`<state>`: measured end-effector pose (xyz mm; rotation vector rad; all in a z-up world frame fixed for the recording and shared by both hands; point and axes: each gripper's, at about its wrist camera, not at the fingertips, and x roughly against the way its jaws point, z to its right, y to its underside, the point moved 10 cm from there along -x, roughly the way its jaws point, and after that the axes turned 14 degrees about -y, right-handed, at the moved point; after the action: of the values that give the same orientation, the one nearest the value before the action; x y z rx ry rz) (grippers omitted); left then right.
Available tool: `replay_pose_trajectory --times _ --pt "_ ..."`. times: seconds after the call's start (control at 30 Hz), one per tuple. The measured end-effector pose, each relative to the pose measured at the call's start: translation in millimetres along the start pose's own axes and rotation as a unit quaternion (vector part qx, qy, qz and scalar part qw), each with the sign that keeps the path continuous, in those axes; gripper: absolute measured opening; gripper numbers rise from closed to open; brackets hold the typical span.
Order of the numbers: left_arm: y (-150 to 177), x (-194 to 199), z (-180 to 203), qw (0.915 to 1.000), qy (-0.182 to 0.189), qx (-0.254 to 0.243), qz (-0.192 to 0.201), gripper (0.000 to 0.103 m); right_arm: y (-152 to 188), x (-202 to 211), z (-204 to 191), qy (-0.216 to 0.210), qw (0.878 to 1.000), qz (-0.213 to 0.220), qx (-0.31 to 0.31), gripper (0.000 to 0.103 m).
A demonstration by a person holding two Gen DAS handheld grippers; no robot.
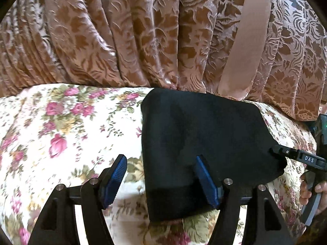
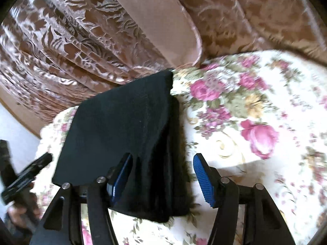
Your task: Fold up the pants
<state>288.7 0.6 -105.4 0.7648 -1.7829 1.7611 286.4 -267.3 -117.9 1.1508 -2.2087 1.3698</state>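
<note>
The pants (image 1: 196,143) lie folded into a compact black stack on the floral bed (image 1: 61,122), by the curtain (image 1: 122,30). Both my jaws, left (image 1: 161,181) and right (image 2: 163,180), gape wide and empty, so the fold can settle undisturbed.

1 pants (image 1: 204,138), 2 grippers (image 1: 161,181)
</note>
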Motion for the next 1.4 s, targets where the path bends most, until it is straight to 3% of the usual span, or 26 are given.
replay_pose_trajectory --times 0.2,0.53,1.03,1.4 --pt "8 31 -5 0.9994 -0.027 0.001 0.023 0.07 7 22 -20 0.066 0.996 0.03 0.043 0.064" --pt "30 75 -10 0.9975 -0.054 0.012 0.044 0.07 31 53 -61 0.114 0.988 0.074 0.074 0.069" --pt "91 114 -15 0.9958 -0.075 0.023 0.047 0.07 110 63 -117 0.125 0.983 0.072 0.116 0.072" --pt "110 120 -8 0.9956 -0.083 0.021 0.037 0.075 129 68 -121 0.135 0.981 0.066 0.125 0.072"
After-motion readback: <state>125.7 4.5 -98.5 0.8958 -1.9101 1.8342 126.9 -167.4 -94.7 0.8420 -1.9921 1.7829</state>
